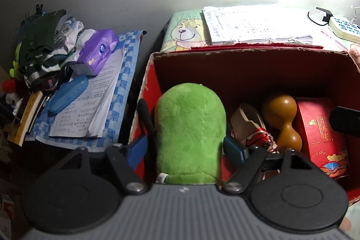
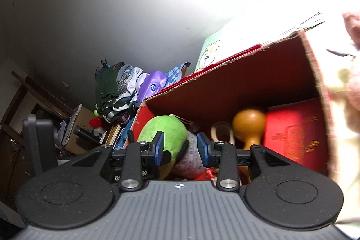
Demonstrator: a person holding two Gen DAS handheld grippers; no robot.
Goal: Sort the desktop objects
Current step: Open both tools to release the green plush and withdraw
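The left tool [image 1: 187, 149] is sitting closest to the lens, its two blue pads [image 1: 136, 151] standing either side of a green plush toy [image 1: 191, 127]. The pads are lying at the toy's flanks, but whether they are pressing the fur or just flanking it cannot be told. The toy is filling the gap between the fingers and reaching forward past the fingertips, its long axis running straight away from the left tool and its rounded end pointing ahead into a red cardboard box [image 1: 247, 64]. A small white tag is showing at its near end.

Inside the box, to the right of the left tool, a small red-and-white shoe [image 1: 252, 125] is lying beside a tan gourd [image 1: 283, 121], which is standing with its larger bulb away from the tool. Further right a red gift box [image 1: 319, 130] is carrying gold characters too small to read.

The right tool [image 2: 180, 148] is hanging over the near edge of the same box with its jaws opening and its pads clear of everything. Ahead of it and slightly left, the green toy [image 2: 164, 130] is lying with a pale printed cloth part just beyond the fingertips.

Left of the left tool, on the table, a purple tissue pack [image 1: 99, 49] with a round blue logo, unreadable, is resting beside a blue case [image 1: 68, 94] on printed papers [image 1: 90, 109]; their text is too fine to read.
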